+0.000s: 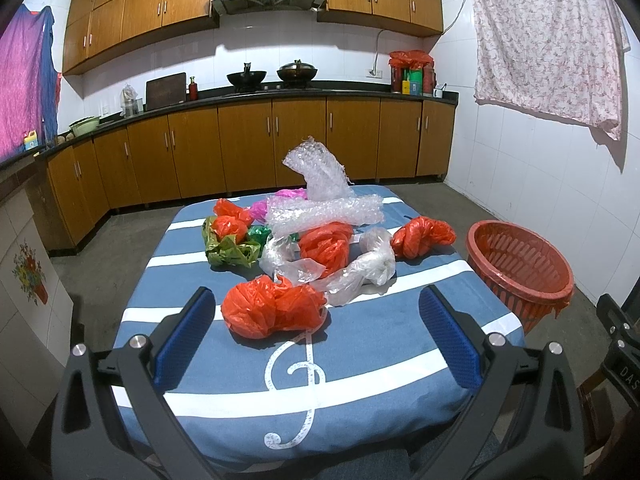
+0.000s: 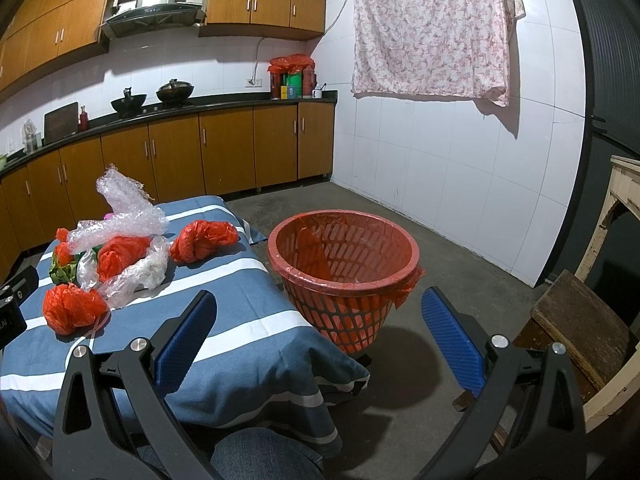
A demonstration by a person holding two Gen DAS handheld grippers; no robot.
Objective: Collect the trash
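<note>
A heap of crumpled plastic trash lies on the blue striped table [image 1: 360,360]. The nearest piece is an orange bag [image 1: 274,310] [image 2: 72,308], just ahead of my left gripper [image 1: 316,312], which is open and empty. Behind it lie another orange bag [image 1: 326,246], clear plastic [image 1: 364,266], bubble wrap [image 1: 324,196], a green bag [image 1: 230,250] and an orange bag [image 1: 422,236] [image 2: 202,240] at the right. A red slotted basket [image 1: 520,264] [image 2: 344,264] lined with a red bag stands on the floor right of the table. My right gripper [image 2: 318,314] is open and empty, near the basket.
Kitchen cabinets and a counter [image 1: 280,94] with woks run along the back wall. A floral cloth [image 2: 432,28] hangs on the white tiled wall. A wooden stool [image 2: 576,320] and a pale table leg [image 2: 608,224] stand at the right. Concrete floor [image 2: 460,264] surrounds the basket.
</note>
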